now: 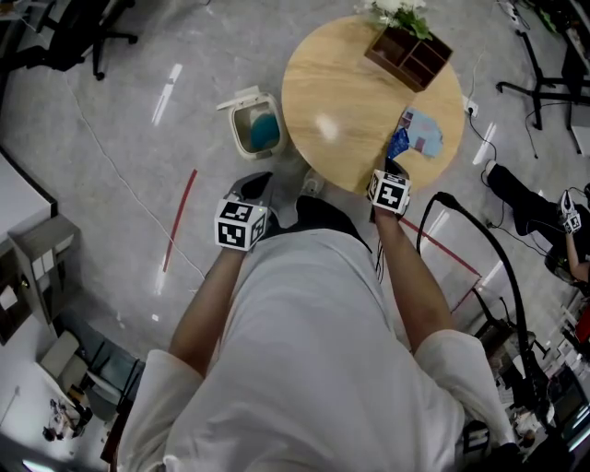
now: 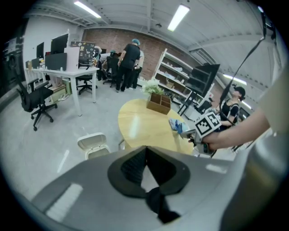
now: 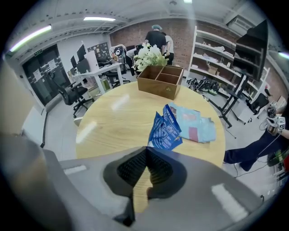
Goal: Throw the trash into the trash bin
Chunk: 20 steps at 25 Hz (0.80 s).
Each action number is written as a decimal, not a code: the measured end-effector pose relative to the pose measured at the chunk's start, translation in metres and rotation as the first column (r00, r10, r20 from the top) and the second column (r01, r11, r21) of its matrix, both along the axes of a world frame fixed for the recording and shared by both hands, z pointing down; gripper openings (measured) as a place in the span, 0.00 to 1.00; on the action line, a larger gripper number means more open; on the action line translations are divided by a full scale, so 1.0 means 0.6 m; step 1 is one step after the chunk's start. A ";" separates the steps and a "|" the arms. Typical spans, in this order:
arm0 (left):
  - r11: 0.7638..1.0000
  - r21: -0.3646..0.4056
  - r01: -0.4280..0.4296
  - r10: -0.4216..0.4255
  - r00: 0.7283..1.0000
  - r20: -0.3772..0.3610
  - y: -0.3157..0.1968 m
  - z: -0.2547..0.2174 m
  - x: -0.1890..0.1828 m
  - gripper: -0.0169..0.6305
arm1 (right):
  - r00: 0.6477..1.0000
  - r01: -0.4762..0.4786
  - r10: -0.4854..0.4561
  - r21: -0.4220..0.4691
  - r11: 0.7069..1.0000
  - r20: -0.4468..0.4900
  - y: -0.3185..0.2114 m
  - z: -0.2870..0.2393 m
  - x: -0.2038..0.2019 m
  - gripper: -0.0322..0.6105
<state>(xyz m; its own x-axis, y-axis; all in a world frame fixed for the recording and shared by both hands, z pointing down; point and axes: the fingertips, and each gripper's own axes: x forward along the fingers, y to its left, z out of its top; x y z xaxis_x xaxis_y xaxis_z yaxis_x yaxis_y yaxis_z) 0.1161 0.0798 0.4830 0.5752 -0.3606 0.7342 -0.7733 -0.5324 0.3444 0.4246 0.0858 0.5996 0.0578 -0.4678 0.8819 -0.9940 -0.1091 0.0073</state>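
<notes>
The round bench (image 1: 341, 111) has the open trash bin (image 1: 236, 129) on the floor just beside its left edge, with something blue inside; a wooden box (image 1: 395, 64) with white flowers (image 1: 398, 11) sits at the bench's far edge; a light-blue packet (image 1: 426, 134) lies near its right edge, touching the blue wrapper (image 1: 398, 145); at the bench's near edge the right hand-held gripper (image 3: 146, 149) is clenched on that wrapper's lower corner; the left hand-held gripper (image 2: 145, 148) hangs clenched and empty over the floor off the bench's left side.

The crumpled blue paper packet (image 3: 166, 131), by the near right edge of the round wooden bench (image 3: 117, 122), bears white print too small to read. The 2 white cubes (image 1: 241, 224) (image 1: 389, 192) carry black square markers, no letters.
</notes>
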 end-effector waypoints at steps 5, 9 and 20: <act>1.000 0.011 0.004 -0.004 1.000 -0.008 -0.002 -0.005 -0.011 0.03 | 1.000 0.007 -0.007 0.016 1.000 -0.012 -0.004 -0.015 -0.009 0.05; 1.000 0.020 0.014 -0.013 1.000 -0.014 -0.001 -0.009 -0.023 0.03 | 0.999 0.025 -0.025 0.028 0.999 -0.023 -0.010 -0.023 -0.018 0.05; 0.998 0.037 0.054 -0.054 0.998 -0.021 0.020 -0.020 -0.087 0.03 | 0.998 0.060 -0.058 0.061 0.996 -0.028 -0.017 -0.047 -0.074 0.05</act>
